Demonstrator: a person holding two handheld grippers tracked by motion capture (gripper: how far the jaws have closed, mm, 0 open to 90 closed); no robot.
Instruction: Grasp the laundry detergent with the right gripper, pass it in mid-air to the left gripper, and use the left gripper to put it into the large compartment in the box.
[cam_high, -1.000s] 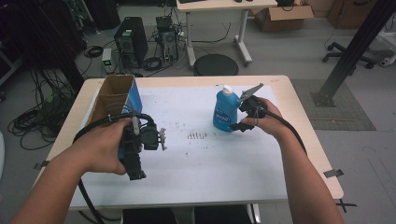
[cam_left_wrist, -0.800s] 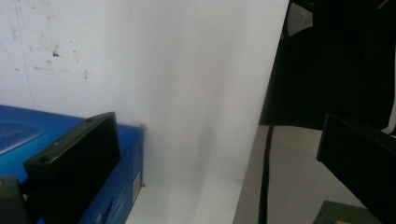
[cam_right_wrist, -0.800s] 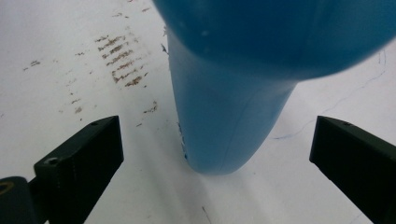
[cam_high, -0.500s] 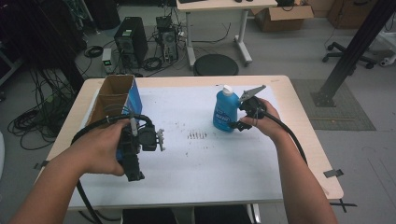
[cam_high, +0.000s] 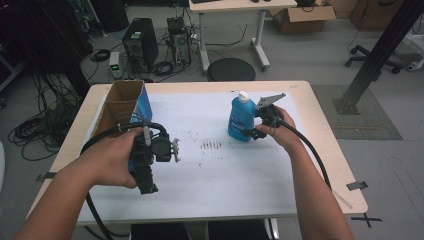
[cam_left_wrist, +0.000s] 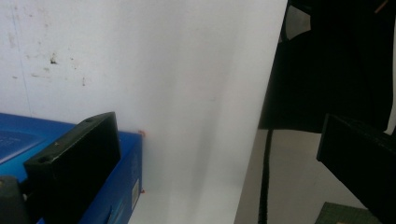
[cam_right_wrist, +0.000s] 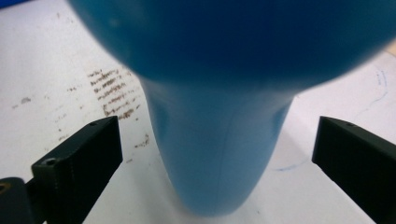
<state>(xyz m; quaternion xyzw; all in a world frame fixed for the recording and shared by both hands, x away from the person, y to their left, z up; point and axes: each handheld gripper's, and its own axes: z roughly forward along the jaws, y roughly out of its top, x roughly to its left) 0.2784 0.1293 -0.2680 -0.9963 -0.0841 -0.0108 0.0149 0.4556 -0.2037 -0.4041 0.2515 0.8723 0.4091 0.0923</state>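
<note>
Two grippers are in play, and the change of the last second belongs to the right gripper (cam_high: 252, 131): in the high view it sits a shade closer to the blue bottle (cam_high: 241, 120) than it did a second ago, having crept leftward across the frame from the right of centre. The left gripper (cam_high: 175, 150) has hardly stirred, hanging in the left-centre of the frame beside the open cardboard box (cam_high: 122, 102).

In the right gripper view the bottle (cam_right_wrist: 219, 140) takes up the middle and top of the frame, with the two black jaws standing wide apart at the lower left and lower right corners, white paper showing between each jaw and the blue plastic. So the jaws straddle the bottle without touching it; nothing is held. I judge this as the last part of the approach, with the squeeze yet to come.

The bottle stands upright on the white sheet (cam_high: 215, 170), just right of the frame's centre in the high view. Its long axis is vertical, with the white cap (cam_high: 243, 95) pointing up, toward the camera and slightly to the top of the frame.

The left gripper view shows its own jaws spread far apart too, one at the lower left against the blue box side (cam_left_wrist: 126, 186), the other at the right edge, gripping nothing.
</note>
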